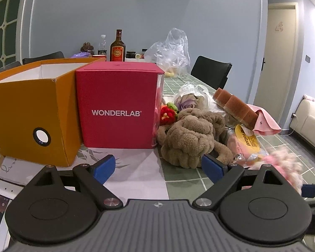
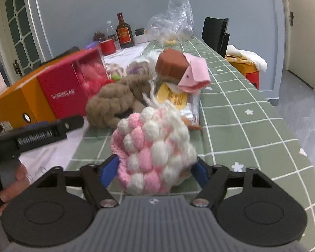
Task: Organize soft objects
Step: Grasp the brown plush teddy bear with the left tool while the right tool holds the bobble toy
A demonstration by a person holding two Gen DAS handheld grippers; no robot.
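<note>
My right gripper (image 2: 155, 172) is shut on a pink and white knitted bobble piece (image 2: 155, 151), its blue pads pressing both sides. The same piece (image 1: 283, 163) shows blurred at the right of the left wrist view. A soft pile lies ahead: a brown braided plush (image 1: 188, 140) (image 2: 113, 103), a red knitted item (image 1: 167, 115), a purple fabric flower (image 1: 188, 103) in clear wrap, a brown sponge block (image 1: 235, 107) (image 2: 172, 65) and a pink cloth (image 1: 266, 124). My left gripper (image 1: 159, 168) is open and holds nothing, just short of the plush.
A red WONDERLAB box (image 1: 117, 105) and an open orange box (image 1: 31, 109) stand left of the pile. A packet with a yellow label (image 1: 247, 140) lies under the sponge. Bottles (image 1: 117, 48) and a plastic bag (image 1: 172, 50) sit at the far end. The green checked tablecloth (image 2: 251, 126) ends at the right.
</note>
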